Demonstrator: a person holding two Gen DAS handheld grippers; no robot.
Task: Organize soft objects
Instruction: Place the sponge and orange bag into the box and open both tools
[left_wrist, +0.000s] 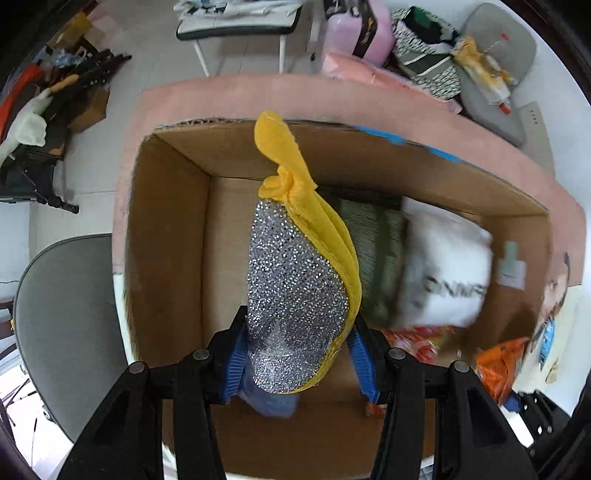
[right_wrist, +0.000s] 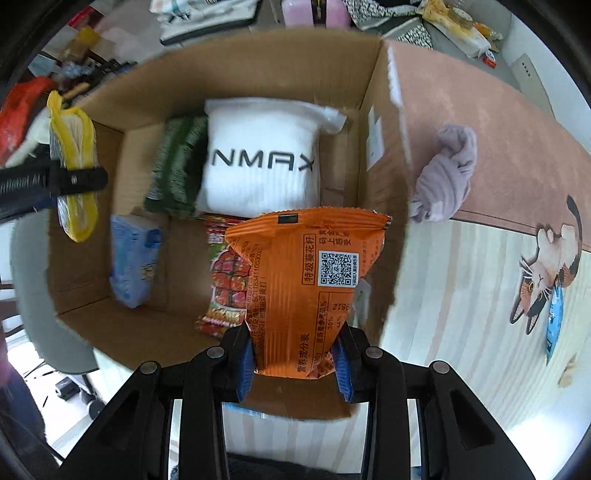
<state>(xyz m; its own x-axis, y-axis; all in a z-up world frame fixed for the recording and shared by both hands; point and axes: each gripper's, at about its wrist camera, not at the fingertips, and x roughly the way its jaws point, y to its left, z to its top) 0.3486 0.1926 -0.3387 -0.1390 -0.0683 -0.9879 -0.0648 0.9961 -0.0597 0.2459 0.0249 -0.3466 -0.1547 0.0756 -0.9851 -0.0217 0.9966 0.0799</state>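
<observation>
My left gripper (left_wrist: 299, 354) is shut on a yellow and silver scouring cloth (left_wrist: 299, 288), held above the open cardboard box (left_wrist: 166, 236); the cloth also shows in the right wrist view (right_wrist: 74, 158). My right gripper (right_wrist: 295, 354) is shut on an orange snack bag (right_wrist: 314, 280), held over the box's near right corner. In the box (right_wrist: 140, 81) lie a white pack marked NMAX (right_wrist: 266, 158), a green pack (right_wrist: 177, 166), a blue pack (right_wrist: 133, 262) and a red snack bag (right_wrist: 225, 288).
A lilac rolled cloth (right_wrist: 443, 177) lies on the pink table mat (right_wrist: 498, 122) right of the box. A cat picture (right_wrist: 546, 273) is on the mat. A grey chair (left_wrist: 62, 321) stands left of the table. Clutter fills the floor behind.
</observation>
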